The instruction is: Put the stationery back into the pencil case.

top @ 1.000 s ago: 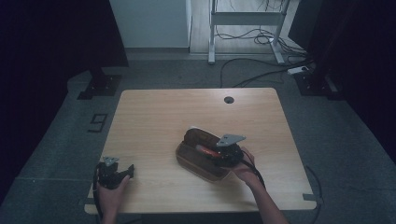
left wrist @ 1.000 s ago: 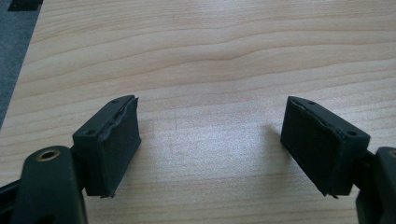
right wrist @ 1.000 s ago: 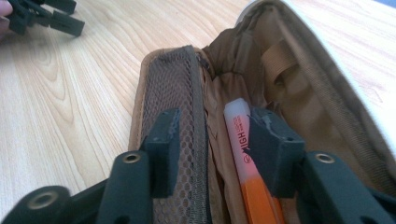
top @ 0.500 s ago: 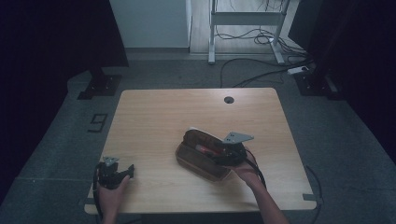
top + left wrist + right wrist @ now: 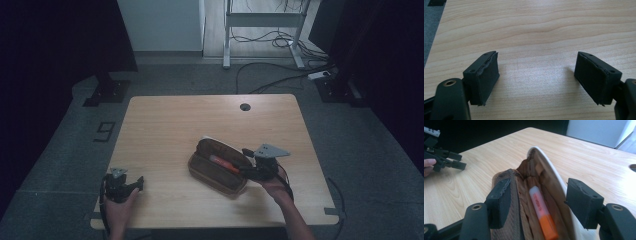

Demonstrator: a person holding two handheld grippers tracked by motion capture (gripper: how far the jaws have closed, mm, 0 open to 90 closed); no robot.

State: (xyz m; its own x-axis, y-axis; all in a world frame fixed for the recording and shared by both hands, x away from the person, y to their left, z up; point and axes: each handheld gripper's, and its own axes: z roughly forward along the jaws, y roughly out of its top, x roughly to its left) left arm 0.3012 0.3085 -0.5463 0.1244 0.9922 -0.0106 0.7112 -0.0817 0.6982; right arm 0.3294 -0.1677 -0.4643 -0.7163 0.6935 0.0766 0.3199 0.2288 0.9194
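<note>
Beside the open brown fabric pencil pouch [image 5: 218, 165] holding an orange-capped marker [image 5: 541, 212], right gripper [image 5: 540, 203] jaws gape, left gripper [image 5: 537, 80] spread empty: close squarely.

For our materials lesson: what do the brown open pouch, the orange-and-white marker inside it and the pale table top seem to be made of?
Brown open pouch: probably soft fabric or leather-like cloth, matte and creased.
Orange-and-white marker: seemingly smooth plastic with a slight sheen.
Pale table top: wood or wood-look laminate, showing grain lines; which one is unclear.
</note>
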